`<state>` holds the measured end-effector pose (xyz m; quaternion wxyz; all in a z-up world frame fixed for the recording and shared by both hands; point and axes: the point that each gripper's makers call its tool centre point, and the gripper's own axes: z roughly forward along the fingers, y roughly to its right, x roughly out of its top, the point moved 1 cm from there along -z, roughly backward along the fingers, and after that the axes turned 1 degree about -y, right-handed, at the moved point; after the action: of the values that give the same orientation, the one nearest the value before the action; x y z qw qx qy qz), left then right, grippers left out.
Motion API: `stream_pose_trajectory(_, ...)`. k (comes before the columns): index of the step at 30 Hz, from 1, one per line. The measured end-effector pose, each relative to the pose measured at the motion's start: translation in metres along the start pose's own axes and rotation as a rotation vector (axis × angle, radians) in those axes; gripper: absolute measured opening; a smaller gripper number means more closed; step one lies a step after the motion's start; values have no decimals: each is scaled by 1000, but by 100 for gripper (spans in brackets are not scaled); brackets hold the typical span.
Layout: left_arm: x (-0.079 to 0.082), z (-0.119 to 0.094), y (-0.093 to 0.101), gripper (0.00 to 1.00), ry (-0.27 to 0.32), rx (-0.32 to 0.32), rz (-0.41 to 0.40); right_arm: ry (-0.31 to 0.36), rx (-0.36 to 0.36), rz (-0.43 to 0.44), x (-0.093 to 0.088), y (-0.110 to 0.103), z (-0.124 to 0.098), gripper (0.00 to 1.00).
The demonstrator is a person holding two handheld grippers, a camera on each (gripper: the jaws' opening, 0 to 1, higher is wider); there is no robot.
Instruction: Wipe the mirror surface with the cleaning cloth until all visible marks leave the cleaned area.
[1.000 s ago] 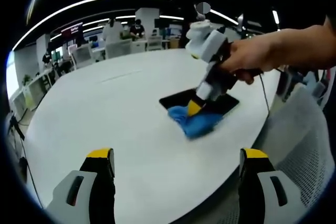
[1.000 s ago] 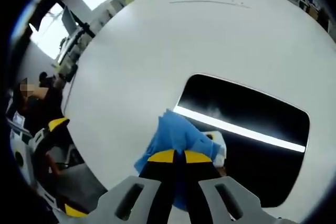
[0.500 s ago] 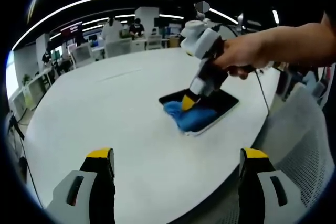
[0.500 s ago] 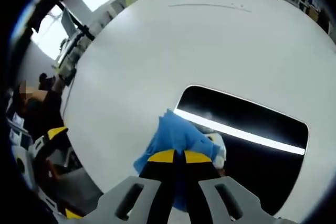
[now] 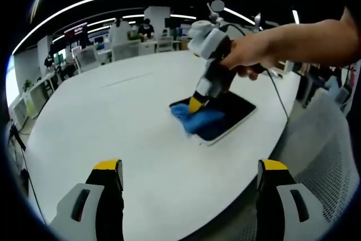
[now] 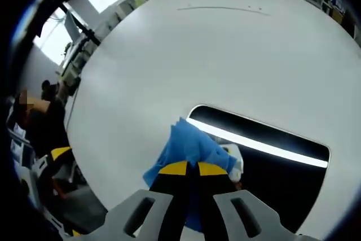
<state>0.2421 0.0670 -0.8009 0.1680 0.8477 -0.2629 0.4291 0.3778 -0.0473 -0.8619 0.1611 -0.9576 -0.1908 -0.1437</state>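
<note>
Currently the right gripper (image 6: 187, 167) is clamped on the cloth (image 6: 189, 148), pressing it on the mirror's (image 6: 282, 173) near-left corner on the table (image 6: 225, 49). Cloth hides that corner (marks unreadable). Left gripper (image 5: 189, 173) hangs open, well apart. Background sign is illegible.

L gripper view: low, well back from near table (image 5: 113, 117) edge, facing across it, mirror (image 5: 225, 118) mid-frame. R gripper view: close above, tilted down at cloth (image 6: 189, 148). Shared: mirror, cloth, tabletop.
</note>
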Motion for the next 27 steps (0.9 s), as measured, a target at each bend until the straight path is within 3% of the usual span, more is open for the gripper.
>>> stream_pose_trajectory(27,2,1,3,99,5,-20,-34,-1,-33,-17,37,14,8,0)
